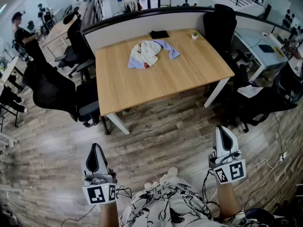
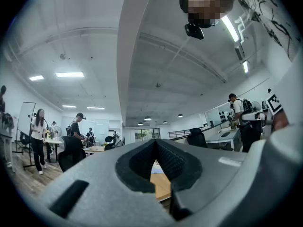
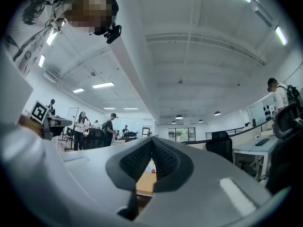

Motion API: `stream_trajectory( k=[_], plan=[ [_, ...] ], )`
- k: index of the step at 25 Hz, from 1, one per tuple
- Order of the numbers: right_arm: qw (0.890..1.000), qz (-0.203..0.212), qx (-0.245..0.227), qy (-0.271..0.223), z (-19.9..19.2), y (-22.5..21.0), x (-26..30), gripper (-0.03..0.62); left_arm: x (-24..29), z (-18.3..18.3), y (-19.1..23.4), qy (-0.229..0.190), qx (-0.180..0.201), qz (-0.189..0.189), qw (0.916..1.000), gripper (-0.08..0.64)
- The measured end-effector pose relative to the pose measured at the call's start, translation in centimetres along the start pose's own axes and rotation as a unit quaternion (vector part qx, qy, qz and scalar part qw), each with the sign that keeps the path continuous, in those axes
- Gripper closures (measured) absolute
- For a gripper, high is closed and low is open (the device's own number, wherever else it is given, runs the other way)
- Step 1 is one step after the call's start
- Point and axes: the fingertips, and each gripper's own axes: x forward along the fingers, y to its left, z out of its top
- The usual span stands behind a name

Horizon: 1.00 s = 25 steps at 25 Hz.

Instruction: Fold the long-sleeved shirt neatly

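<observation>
**Shirt in a heap on the desk; both grippers clenched, empty**

Open-plan office with a wood-plank floor point(image 1: 156, 136), desks in rows and strip lights overhead. I am standing back from a light wooden table point(image 1: 189, 74) that backs onto a low partition point(image 1: 142, 22).

Left gripper point(image 1: 96, 148): jaws pressed together with nothing between them. It is held low over the floor, short of the table's near edge, and points toward the table. In the left gripper view the pads meet at the tips. Only a narrow slot stays open lower down, and a strip of tabletop shows through it.

Right gripper point(image 1: 222, 129): the same, clenched on nothing. It is well apart from the left one and also over bare floor.

Between and below them are my patterned top point(image 1: 170, 205) and light shoes point(image 1: 168, 173).

Further out, the long-sleeved shirt point(image 1: 147, 53) lies crumpled on the far half of the table, left of centre.
- It is white and pale blue, with one sleeve trailing to the right.
- It is well apart from both grippers.

Behind the shirt, near the partition, lies a flat black item point(image 1: 159, 34). To the right of that stands a small potted plant point(image 1: 194, 35).

One black office chair point(image 1: 52, 89) stands off the table's left side. A second chair point(image 1: 220, 25) is at the far right corner. A person point(image 1: 21, 32) is at the desks far left.
</observation>
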Motion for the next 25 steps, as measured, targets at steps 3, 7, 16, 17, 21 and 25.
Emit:
stream_trajectory(
  k=[3,7,16,17,21,25],
  plan=[
    [1.0,0.001,0.0,0.001,-0.15,0.03,0.05,0.598,0.06,-0.13,-0.06,0.0,-0.001,-0.002,1.0,0.563],
    [1.0,0.001,0.0,0.003,-0.07,0.06,0.07,0.6,0.12,-0.11,-0.22,0.001,-0.002,-0.004,1.0,0.563],
    [0.999,0.017,0.037,-0.023,0.44,0.63,0.17,0.6,0.61,-0.74,-0.61,0.016,-0.017,-0.023,0.9995,0.561],
    [0.999,0.017,0.032,-0.019,0.28,0.7,0.2,0.6,0.56,-0.69,-0.75,0.015,-0.013,-0.026,0.9995,0.561],
    [1.0,0.013,0.023,-0.012,-0.09,0.74,0.22,0.598,0.46,-0.81,-0.88,0.012,-0.008,-0.024,0.9996,0.561],
    [1.0,0.019,0.021,-0.012,0.08,0.98,0.39,0.522,0.38,-0.75,-0.69,0.009,-0.006,-0.017,0.9998,0.52]
  ],
)
